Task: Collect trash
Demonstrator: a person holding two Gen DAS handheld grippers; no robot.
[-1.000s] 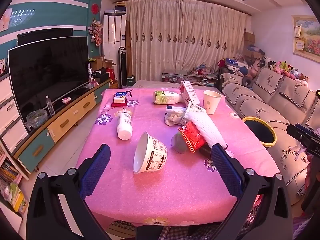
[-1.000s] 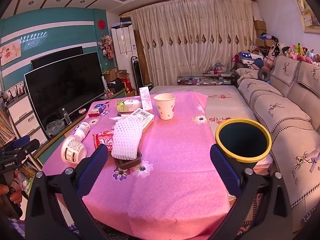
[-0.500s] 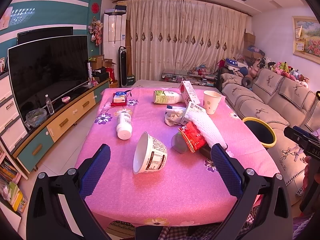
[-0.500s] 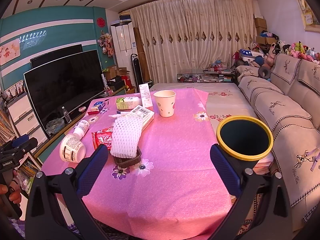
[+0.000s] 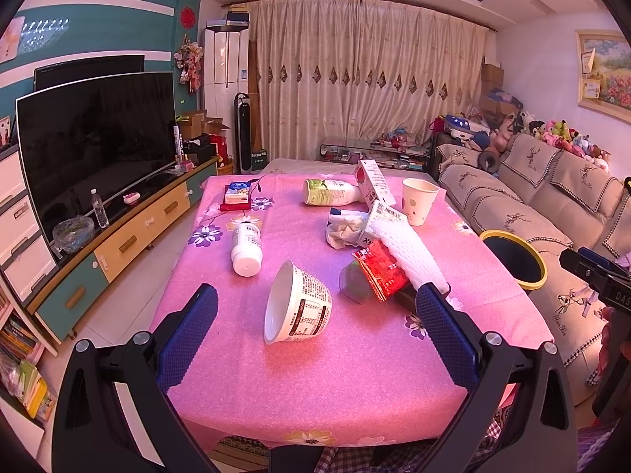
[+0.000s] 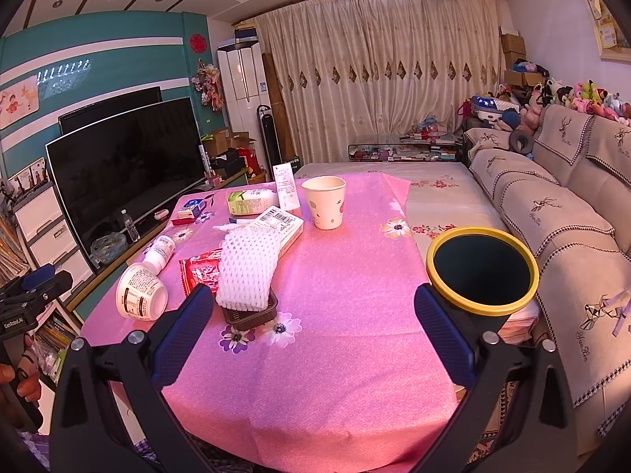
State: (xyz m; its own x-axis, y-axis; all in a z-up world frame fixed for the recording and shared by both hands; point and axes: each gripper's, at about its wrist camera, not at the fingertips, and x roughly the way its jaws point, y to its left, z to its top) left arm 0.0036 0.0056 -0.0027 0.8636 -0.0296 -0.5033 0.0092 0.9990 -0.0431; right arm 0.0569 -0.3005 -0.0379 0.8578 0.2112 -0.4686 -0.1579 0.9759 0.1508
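My left gripper [image 5: 315, 321] hangs wide open, empty, with the tipped noodle cup [image 5: 296, 302] lying dead ahead between its fingers, mouth facing left, printing too small to read. My right gripper [image 6: 313, 329], equally spread and empty, has the yellow-rimmed bin [image 6: 483, 272] near its right finger.

Pink flowered tablecloth [image 5: 355, 362]; yellow-rimmed bin [image 6: 483, 272]; red wrapper [image 5: 380, 268]; tray [image 6: 248, 313] seemingly dark brown.
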